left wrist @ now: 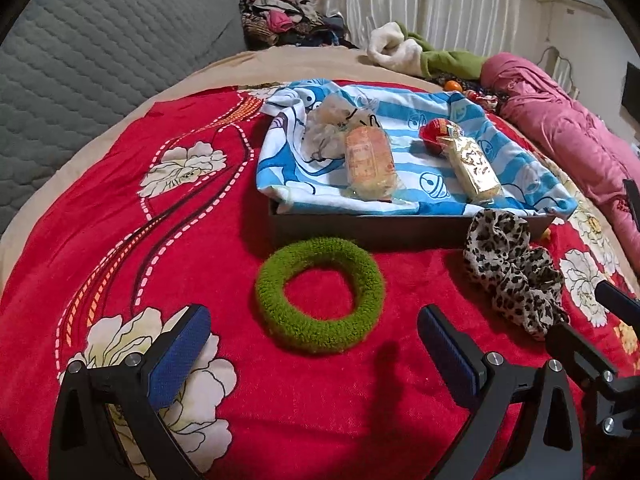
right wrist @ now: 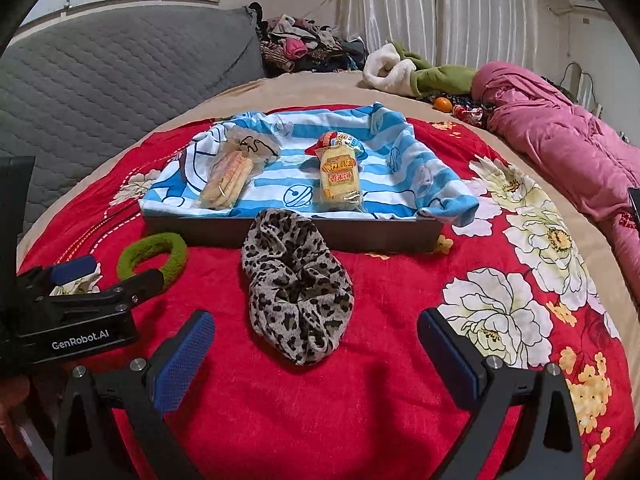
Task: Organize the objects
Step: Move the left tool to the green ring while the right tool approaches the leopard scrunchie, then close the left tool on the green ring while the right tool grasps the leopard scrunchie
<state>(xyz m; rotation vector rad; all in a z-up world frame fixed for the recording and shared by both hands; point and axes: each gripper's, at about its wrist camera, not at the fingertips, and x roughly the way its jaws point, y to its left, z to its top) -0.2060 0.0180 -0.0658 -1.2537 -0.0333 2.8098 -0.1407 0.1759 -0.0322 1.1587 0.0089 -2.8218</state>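
green fuzzy ring scrunchie (left wrist: 320,294) lies just ahead of the left tool (left wrist: 314,354), leopard-print fabric scrunchie (right wrist: 298,286) before the right tool (right wrist: 316,354); both tools gape empty. probably next: close on each, lift into the towel-lined dark tray (right wrist: 360,236) beyond.

Left tongs (left wrist: 314,354) and right tongs (right wrist: 316,350) gape wide, seemingly empty

On the blanket (right wrist: 400,400) we list: ring (left wrist: 320,294) left of scrunchie (right wrist: 298,284), both before tray (right wrist: 360,236); two packets (right wrist: 340,180) lie in tray.
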